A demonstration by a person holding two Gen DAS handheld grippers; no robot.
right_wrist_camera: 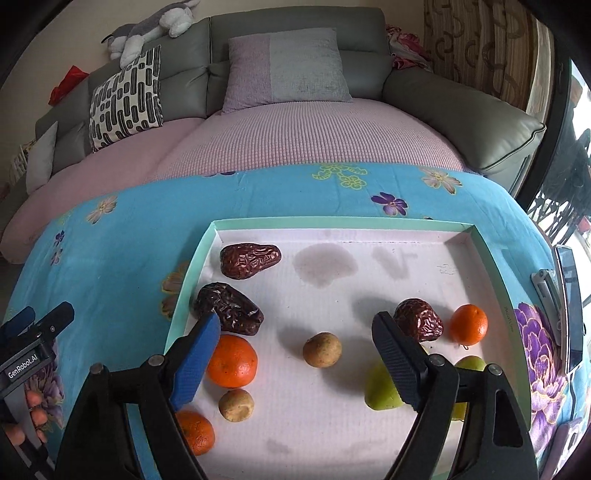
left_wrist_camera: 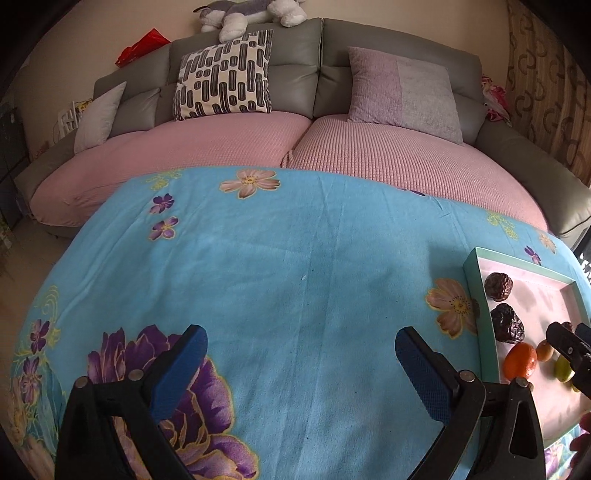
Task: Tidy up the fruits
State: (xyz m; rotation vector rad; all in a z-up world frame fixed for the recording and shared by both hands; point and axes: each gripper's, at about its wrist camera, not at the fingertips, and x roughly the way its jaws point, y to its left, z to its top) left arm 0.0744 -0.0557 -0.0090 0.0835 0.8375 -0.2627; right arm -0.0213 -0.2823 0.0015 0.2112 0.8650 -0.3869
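Right hand-held gripper (right_wrist_camera: pixel 291 343) jaws apart over tray (right_wrist_camera: pixel 332 222), straddling small brown fruit (right_wrist_camera: pixel 322 349), probably longan: light, round, rolls easily; pinch across its middle. Left hand-held gripper (left_wrist_camera: pixel 301 354) apart, empty.

We're in home living room: grey sofa (left_wrist_camera: pixel 332 48) with pink seat covers, patterned cushion (left_wrist_camera: pixel 225 77), lilac cushion (left_wrist_camera: pixel 402 92), plush toy (left_wrist_camera: pixel 251 13) along backrest. We see patterned curtain (left_wrist_camera: pixel 546 92) at right, floral blue cloth (left_wrist_camera: pixel 295 266) spread over surface in front.
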